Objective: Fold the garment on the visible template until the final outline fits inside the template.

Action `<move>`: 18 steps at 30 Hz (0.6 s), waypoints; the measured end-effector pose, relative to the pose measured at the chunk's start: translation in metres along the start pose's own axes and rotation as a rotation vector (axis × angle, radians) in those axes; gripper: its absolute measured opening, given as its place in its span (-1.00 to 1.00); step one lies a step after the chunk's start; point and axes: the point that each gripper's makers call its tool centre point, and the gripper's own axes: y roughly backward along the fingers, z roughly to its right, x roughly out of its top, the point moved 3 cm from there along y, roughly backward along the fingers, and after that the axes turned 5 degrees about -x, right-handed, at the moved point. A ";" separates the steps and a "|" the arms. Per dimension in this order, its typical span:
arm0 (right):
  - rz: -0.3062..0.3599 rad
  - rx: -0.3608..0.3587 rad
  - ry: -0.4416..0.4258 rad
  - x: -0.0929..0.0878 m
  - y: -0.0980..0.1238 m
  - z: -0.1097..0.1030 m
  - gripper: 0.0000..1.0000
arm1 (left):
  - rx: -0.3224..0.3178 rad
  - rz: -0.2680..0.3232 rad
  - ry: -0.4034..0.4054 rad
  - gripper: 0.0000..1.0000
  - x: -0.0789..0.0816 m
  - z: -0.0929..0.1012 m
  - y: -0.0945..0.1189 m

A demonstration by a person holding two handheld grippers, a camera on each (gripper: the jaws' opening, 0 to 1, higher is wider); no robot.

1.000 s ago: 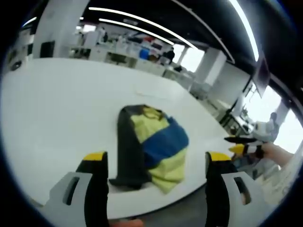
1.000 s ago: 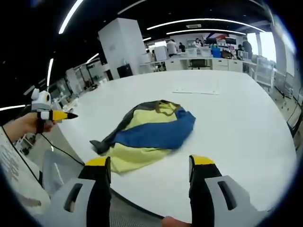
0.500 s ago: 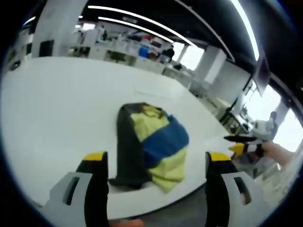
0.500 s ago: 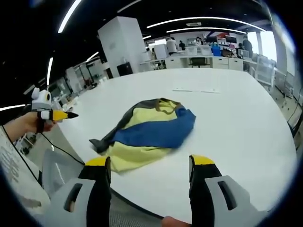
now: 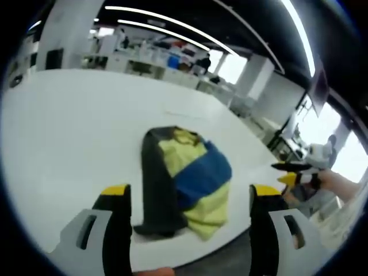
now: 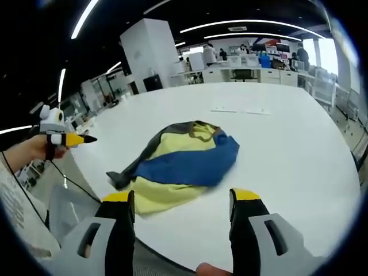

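I hold both grippers, left and right, jaws apart, near the crumpled garment on the table.

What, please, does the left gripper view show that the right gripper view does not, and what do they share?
The left gripper view alone catches the right gripper entering from the right, in a person's hand. The right gripper view alone catches the left gripper entering from the left, plus a thin flat sheet lying beyond the garment. Both share the crumpled yellow, blue and grey garment on the white table.
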 end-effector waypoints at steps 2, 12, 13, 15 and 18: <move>-0.003 0.003 0.002 0.001 -0.003 0.001 0.33 | -0.001 -0.004 0.000 0.61 0.001 -0.001 -0.002; -0.008 0.006 0.024 0.015 -0.019 0.016 0.33 | -0.011 -0.025 -0.035 0.61 0.020 -0.011 -0.021; -0.007 0.006 0.028 0.018 -0.021 0.018 0.33 | -0.013 -0.025 -0.040 0.61 0.023 -0.012 -0.024; -0.005 0.007 0.032 0.021 -0.024 0.020 0.33 | -0.018 -0.026 -0.047 0.61 0.027 -0.013 -0.028; -0.002 0.010 0.046 0.027 -0.029 0.023 0.32 | -0.022 -0.032 -0.057 0.61 0.031 -0.016 -0.034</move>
